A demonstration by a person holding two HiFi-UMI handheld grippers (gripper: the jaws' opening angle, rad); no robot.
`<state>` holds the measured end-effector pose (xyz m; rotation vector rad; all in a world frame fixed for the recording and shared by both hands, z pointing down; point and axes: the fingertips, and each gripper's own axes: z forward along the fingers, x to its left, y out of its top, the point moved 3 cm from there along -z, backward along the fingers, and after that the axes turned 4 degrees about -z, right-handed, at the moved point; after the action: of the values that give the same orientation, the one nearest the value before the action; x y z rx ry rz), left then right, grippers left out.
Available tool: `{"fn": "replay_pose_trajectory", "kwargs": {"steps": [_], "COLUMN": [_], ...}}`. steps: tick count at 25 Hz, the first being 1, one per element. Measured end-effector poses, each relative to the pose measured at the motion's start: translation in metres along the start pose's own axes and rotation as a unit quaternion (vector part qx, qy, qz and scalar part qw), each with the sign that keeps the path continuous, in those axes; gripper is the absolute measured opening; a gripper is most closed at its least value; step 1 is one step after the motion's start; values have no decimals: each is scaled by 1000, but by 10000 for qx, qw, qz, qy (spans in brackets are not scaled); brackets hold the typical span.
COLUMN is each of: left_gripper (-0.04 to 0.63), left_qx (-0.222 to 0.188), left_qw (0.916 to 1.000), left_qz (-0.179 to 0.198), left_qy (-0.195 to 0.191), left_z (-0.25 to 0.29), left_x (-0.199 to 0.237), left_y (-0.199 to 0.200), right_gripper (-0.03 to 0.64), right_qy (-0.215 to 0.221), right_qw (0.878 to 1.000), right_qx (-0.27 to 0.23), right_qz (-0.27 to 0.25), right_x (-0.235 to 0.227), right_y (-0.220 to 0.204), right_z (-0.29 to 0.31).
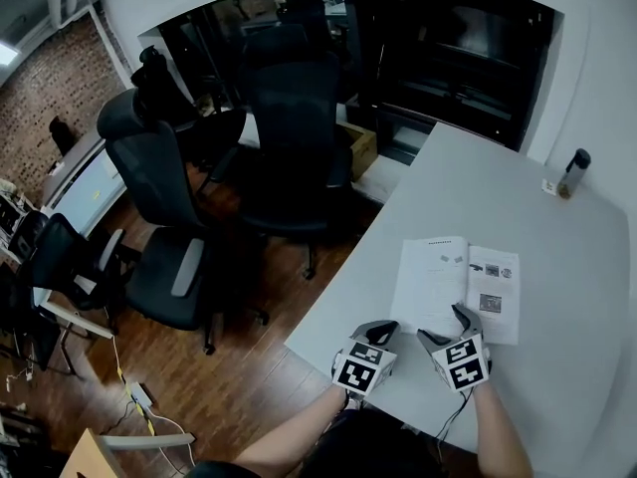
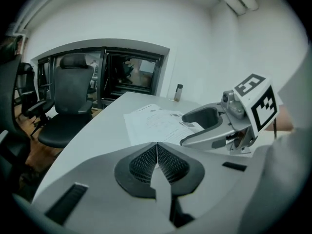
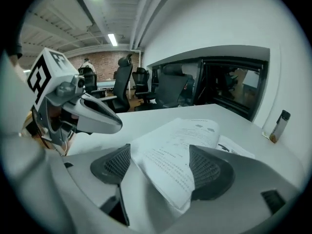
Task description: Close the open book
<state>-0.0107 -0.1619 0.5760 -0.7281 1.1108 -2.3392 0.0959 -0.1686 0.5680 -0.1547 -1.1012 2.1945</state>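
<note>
The open book [image 1: 458, 287] lies flat on the grey table [image 1: 567, 366], its white printed pages facing up. My left gripper [image 1: 383, 329] hovers just short of the book's near left corner; in the left gripper view its pads meet, so the left gripper [image 2: 157, 150] is shut on nothing, with the book [image 2: 153, 123] ahead of it. My right gripper [image 1: 450, 327] is at the book's near edge. In the right gripper view the right gripper [image 3: 161, 167] stands open, and the near part of a page of the book [image 3: 187, 140] shows between its pads, which do not press on it.
A small dark-capped bottle [image 1: 572, 172] stands at the table's far right. Black office chairs [image 1: 159, 187] crowd the wooden floor left of the table, whose curved edge [image 1: 328, 297] runs close to my left gripper. A dark window wall lies beyond.
</note>
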Motion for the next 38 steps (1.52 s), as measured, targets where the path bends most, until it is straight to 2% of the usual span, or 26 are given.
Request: {"fn": "replay_pose_trajectory", "kwargs": {"steps": [5,8,11,16,19,22,27,34,36,38], "left_gripper": [5,6,6,5,6,6,5,5,6,6], "left_qx": [113,165,197,227,232,245,269,180,226,227], "left_qw": [9999,9998,9997,9994,9992,9989,9981,9978,9980,9982], "left_qz": [-68,-67,-39,18,58,106,181,208,199,183], "left_qy": [-29,-85,-158,-262,-332,-398,-520,-596,-559,-530], "left_z": [-1,1,4,7,13,19,29,35,35,34], "left_x": [13,13,9,0,-10,-22,-43,-53,-52,-50], "left_y": [-10,-12,-13,-13,-10,-9,-6,-1,0,0], "right_gripper": [354,353,351,327,266,235,229,230,230,230], "right_qy": [-27,-244,-263,-201,-496,-735,-1291,-2109,-2216,-2141], "right_qw": [9962,9940,9964,9981,9953,9910,9798,9619,9609,9641], "right_qx": [528,697,638,465,281,177,102,-172,-286,-377], "right_qz": [-690,-805,-482,355,789,1107,1526,1731,1635,1528], "right_x": [11,6,-3,-15,-35,-56,-92,-124,-128,-125], "right_y": [-12,-17,-16,-23,-28,-37,-57,-65,-56,-44], "right_z": [16,15,9,-8,-24,-41,-70,-111,-117,-116]}}
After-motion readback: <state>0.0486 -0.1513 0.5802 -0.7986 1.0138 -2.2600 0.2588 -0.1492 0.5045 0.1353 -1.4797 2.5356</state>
